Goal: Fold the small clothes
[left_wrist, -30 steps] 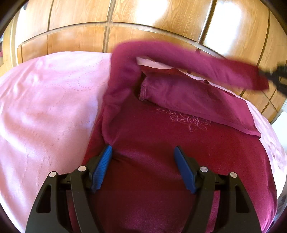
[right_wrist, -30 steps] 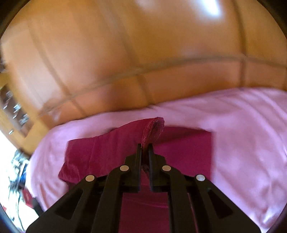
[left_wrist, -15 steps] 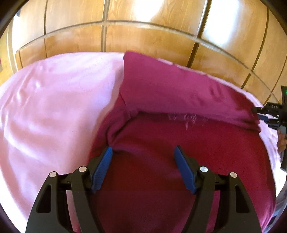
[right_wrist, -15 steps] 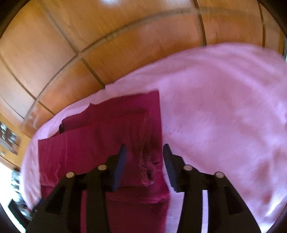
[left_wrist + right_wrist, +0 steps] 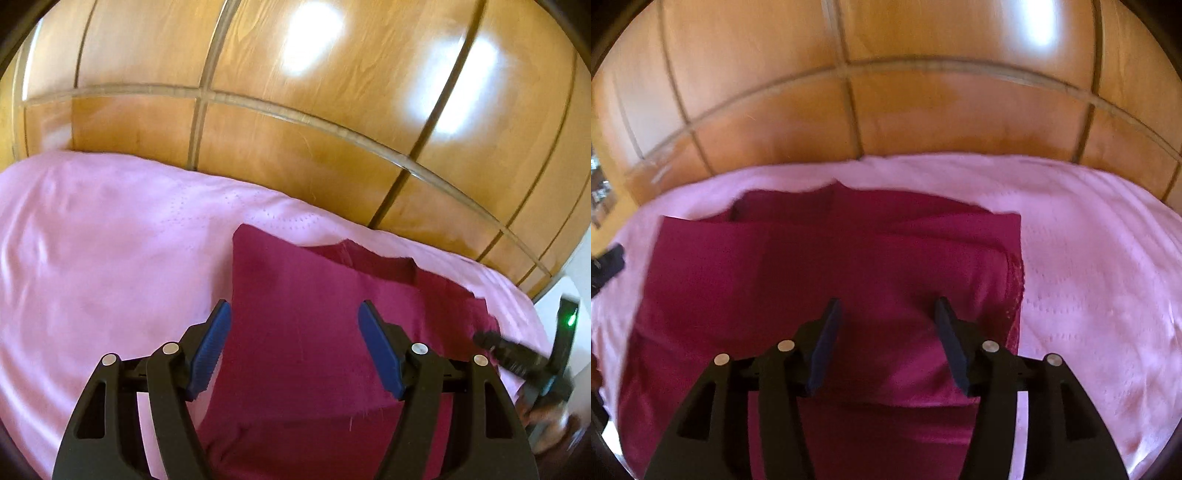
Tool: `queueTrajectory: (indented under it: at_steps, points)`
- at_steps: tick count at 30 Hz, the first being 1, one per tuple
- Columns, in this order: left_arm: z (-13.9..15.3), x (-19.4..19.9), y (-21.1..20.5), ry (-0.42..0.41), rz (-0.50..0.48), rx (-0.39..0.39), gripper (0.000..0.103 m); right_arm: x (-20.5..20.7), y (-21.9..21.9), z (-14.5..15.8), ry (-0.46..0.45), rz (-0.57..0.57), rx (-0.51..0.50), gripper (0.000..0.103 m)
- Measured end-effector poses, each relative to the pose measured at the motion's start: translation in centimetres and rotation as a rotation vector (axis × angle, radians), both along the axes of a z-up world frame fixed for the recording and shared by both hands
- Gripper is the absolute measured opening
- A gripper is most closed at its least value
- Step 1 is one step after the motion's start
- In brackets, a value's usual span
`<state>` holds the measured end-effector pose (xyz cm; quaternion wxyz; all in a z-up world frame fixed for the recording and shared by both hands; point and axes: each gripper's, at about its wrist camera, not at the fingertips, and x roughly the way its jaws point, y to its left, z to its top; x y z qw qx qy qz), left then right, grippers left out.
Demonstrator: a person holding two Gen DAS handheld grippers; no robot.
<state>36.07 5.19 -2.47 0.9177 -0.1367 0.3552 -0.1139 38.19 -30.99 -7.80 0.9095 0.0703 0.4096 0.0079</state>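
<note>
A dark red garment [image 5: 306, 332] lies folded in layers on the pink bedspread [image 5: 110, 258]. It also shows in the right wrist view [image 5: 812, 266], with a lace edge at its right side. My left gripper [image 5: 293, 339] is open and empty above the garment's left part. My right gripper [image 5: 886, 332] is open and empty above the garment's right part. The right gripper shows blurred at the right edge of the left wrist view [image 5: 517, 354]. The left gripper's tip shows at the left edge of the right wrist view [image 5: 607, 264].
A wooden panelled wardrobe [image 5: 295, 110] stands right behind the bed. It fills the top of the right wrist view [image 5: 886, 92]. The pink bedspread [image 5: 1089, 258] extends to the right of the garment.
My right gripper carried a sleeve across the garment, opened and let it go. Both grippers have pulled back and up. The sleeve now lies flat on the garment.
</note>
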Motion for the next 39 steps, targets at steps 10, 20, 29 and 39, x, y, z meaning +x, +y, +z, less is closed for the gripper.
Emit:
queueTrajectory:
  at_steps: [10,20,29,39]
  points:
    - [-4.6,7.4,-1.4,0.109,-0.012,0.079,0.056,-0.6,-0.4,-2.3,-0.069,-0.019,0.015,0.057]
    - [-5.6,6.0,-0.7,0.098,0.041,0.194,0.056,-0.6,-0.7,-2.7,-0.076,-0.017,0.031,0.059]
    - [-6.9,-3.2,-2.2,0.095,0.003,0.370,0.057,-0.6,-0.6,-2.8,-0.075,-0.015,0.027,0.060]
    - [-5.3,-6.6,-1.3,0.089,0.059,0.296,0.062,-1.9,1.4,-1.9,-0.006,-0.012,-0.082,0.100]
